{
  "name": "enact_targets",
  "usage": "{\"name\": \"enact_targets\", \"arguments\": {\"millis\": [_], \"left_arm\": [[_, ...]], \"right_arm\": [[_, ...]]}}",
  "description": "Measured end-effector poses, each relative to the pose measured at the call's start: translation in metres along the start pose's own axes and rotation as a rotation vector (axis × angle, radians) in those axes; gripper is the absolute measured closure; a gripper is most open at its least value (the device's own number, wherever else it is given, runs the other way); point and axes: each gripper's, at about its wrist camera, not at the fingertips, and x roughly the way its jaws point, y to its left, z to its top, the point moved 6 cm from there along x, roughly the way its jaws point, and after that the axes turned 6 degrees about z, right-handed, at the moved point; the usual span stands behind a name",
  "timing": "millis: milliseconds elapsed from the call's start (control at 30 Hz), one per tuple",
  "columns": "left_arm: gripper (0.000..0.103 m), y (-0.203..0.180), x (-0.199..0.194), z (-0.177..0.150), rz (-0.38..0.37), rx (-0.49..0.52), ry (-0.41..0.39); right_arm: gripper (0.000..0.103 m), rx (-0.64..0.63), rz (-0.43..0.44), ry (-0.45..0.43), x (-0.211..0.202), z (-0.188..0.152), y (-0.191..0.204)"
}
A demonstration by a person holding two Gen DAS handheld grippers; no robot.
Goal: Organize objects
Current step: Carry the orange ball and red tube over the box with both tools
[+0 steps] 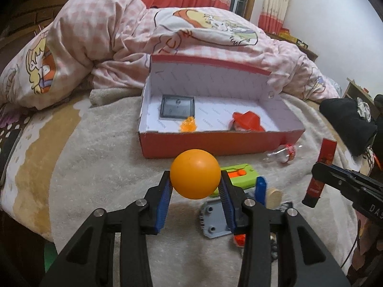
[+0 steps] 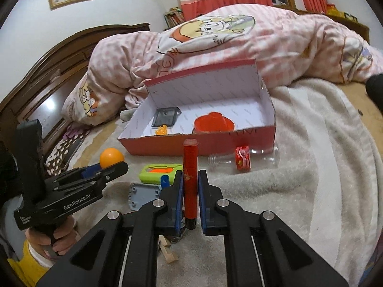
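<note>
1. Left tool (image 1: 195, 179) has its fingers clamped on an orange ball (image 1: 195, 173), one pad on each side, holding it up off the blanket (image 1: 95, 157) in front of the box (image 1: 215, 141).
2. Right tool (image 2: 190, 181) is squeezed tight on a red tube (image 2: 190, 181). The tube's long axis runs along the fingers, so the far end points toward the box and the dark end sits back between the pads.
3. The box is open on the bed, long side facing the tools, lid flap standing up at the back. Inside: a grey square case (image 1: 177, 106) on the left, a small orange bit (image 1: 188, 127) by the front wall, and a red hat-looking thing (image 1: 247, 120) on the right.
4. Lying loose on the blanket: a clear bottle (image 2: 251, 159) on its side just beside the box, a green and orange gadget (image 2: 160, 171), and a grey plate (image 2: 143, 195).
</note>
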Motion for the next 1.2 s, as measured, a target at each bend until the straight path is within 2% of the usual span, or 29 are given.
{"name": "enact_targets", "arguments": {"millis": [200, 567, 700, 1033, 1200], "left_arm": [[0.065, -0.012, -0.011, 0.016, -0.009, 0.031, -0.031], [0.065, -0.021, -0.004, 0.052, -0.009, 0.048, -0.052], [0.065, -0.022, 0.008, 0.065, 0.006, 0.050, -0.054], [0.065, -0.021, 0.051, 0.086, 0.018, 0.028, 0.003], [0.065, -0.022, 0.071, 0.097, 0.029, 0.029, 0.016]], "right_arm": [[0.090, -0.048, 0.016, 0.008, 0.000, 0.014, 0.008], [0.090, -0.077, 0.014, -0.004, 0.013, 0.055, 0.009], [0.090, -0.066, 0.021, 0.014, 0.027, 0.067, 0.001], [0.090, -0.043, -0.015, 0.073, 0.064, 0.089, -0.029], [0.090, -0.031, -0.011, 0.074, 0.076, 0.098, -0.037]]}}
